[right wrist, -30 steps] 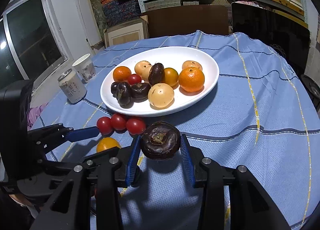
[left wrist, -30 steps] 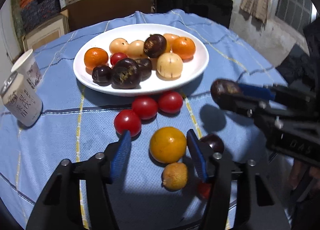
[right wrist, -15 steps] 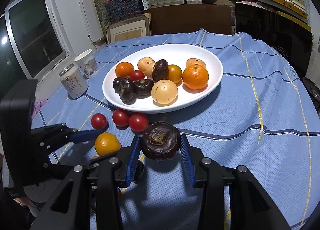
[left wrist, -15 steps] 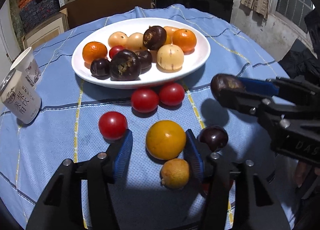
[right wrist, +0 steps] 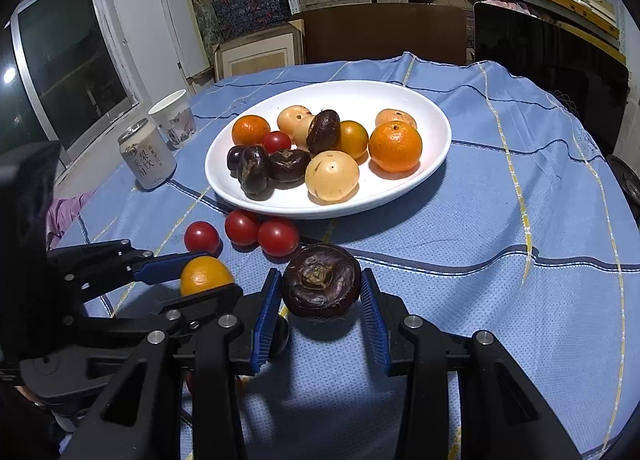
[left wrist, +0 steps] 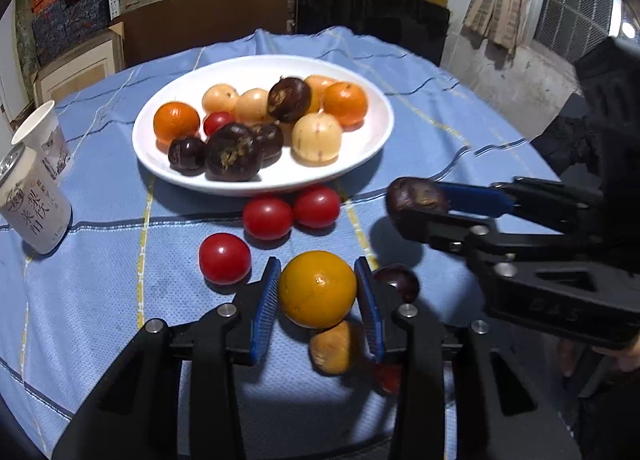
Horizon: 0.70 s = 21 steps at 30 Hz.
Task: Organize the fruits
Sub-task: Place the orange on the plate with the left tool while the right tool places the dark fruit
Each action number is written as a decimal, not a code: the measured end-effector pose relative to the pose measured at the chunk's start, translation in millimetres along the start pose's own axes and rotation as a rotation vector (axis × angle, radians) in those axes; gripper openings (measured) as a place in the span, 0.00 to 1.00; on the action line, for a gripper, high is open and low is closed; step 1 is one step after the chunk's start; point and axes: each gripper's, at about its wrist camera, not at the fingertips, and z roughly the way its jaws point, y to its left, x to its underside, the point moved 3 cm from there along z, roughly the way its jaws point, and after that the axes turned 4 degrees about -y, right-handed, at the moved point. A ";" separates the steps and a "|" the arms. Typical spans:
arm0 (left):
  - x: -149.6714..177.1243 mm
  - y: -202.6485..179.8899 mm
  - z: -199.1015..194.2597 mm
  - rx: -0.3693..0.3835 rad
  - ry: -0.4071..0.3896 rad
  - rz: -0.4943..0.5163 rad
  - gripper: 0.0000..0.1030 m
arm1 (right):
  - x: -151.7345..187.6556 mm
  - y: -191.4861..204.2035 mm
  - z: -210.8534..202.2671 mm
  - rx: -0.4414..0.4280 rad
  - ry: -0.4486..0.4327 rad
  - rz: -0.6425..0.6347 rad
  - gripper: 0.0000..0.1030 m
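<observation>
A white plate (left wrist: 248, 72) holding oranges, pale round fruits, dark fruits and a tomato sits mid-table. On the blue cloth in front of it lie three red tomatoes (left wrist: 225, 258). My left gripper (left wrist: 317, 265) is closing on a yellow-orange fruit (left wrist: 318, 292), and both blue pads touch its sides. Below that fruit lies a small brownish-yellow fruit (left wrist: 334, 348), and a small dark fruit (left wrist: 400, 280) lies to the right. My right gripper (right wrist: 321, 274) is shut on a dark brown fruit (right wrist: 322, 284) and holds it just above the cloth, right of the left gripper (right wrist: 212, 276).
A drink can (left wrist: 32, 204) and a paper cup (left wrist: 44, 140) stand at the table's left edge. Something red (left wrist: 388, 378) shows partly under the left gripper's right finger. Shelves, boxes and a dark panel stand behind the table. The blue cloth (right wrist: 520, 220) right of the plate is bare.
The left jaws have narrowed from wide apart to touching the yellow-orange fruit on both sides. The right gripper still holds the dark fruit in the same place.
</observation>
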 end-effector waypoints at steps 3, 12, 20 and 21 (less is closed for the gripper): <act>0.7 0.5 -4.0 -0.011 0.001 0.001 0.36 | -0.3 0.3 -1.2 -0.005 -0.006 -0.002 0.40; -22.1 18.5 -24.9 -0.007 -0.044 -0.041 0.36 | -11.3 -1.5 -15.6 -0.049 -0.075 0.056 0.40; -66.9 40.6 -15.3 -0.012 -0.071 -0.073 0.36 | -53.2 0.4 -14.1 -0.084 -0.124 0.099 0.40; -71.7 43.3 -11.4 -0.024 -0.071 -0.076 0.36 | -58.1 -0.1 -9.9 -0.092 -0.124 0.107 0.40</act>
